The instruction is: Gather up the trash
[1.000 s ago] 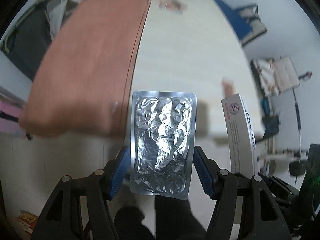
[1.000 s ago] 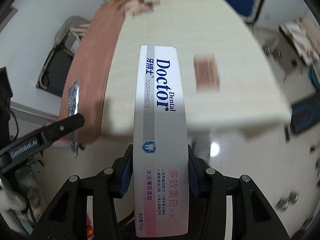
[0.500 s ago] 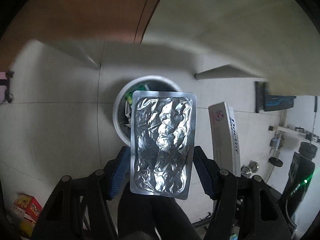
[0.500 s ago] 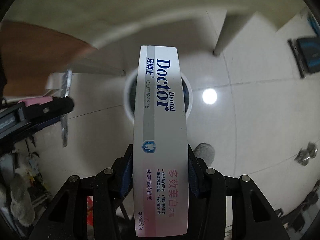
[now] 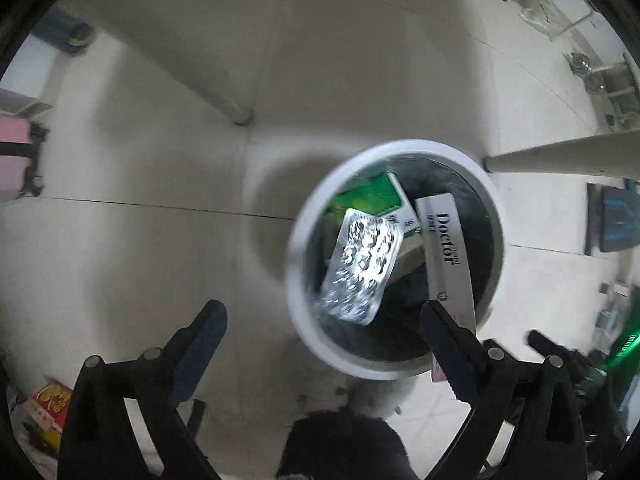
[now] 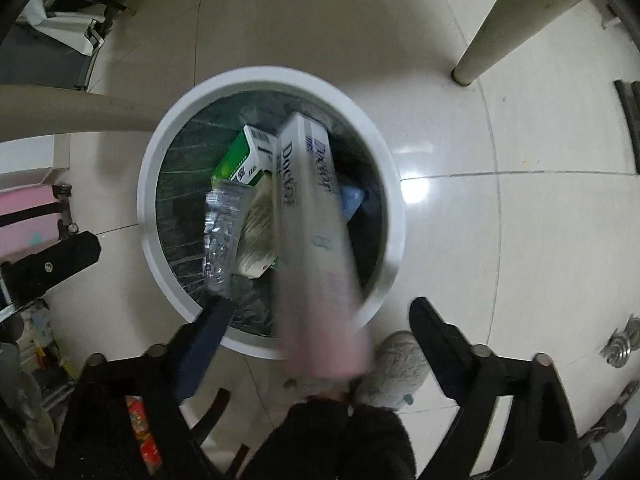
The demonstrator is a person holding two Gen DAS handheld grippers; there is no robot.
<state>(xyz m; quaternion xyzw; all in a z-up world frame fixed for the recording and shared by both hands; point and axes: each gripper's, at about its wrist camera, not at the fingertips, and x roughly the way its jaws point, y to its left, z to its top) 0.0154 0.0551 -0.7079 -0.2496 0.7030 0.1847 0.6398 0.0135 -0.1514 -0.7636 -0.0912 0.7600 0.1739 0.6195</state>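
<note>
Both grippers are hanging over the round white waste bin with a dark liner [image 6: 384, 168] standing on the pale tiled floor [image 5: 132, 184], pointing almost straight down. The left gripper [image 5: 324, 330] has just been opening its fingers; they are standing wide with nothing between them, and the crinkled silver foil blister sheet [image 5: 362, 266] is dropping free inside the bin's mouth, tilted, over a green-and-white carton [image 5: 370, 198]. The right gripper [image 6: 322, 338] has likewise just been spreading its fingers wide, and the long white-and-pink toothpaste box [image 6: 316, 232] is sliding away from them, its far end already inside the bin, blurred with motion. Both pieces look light: the foil thin, stiff-edged and easily creased, best pinched across its short width; the cardboard box hollow and crushable, best held across its narrow sides near the middle. A clear crushed plastic bottle [image 6: 220, 232] is lying in the bin too.
</note>
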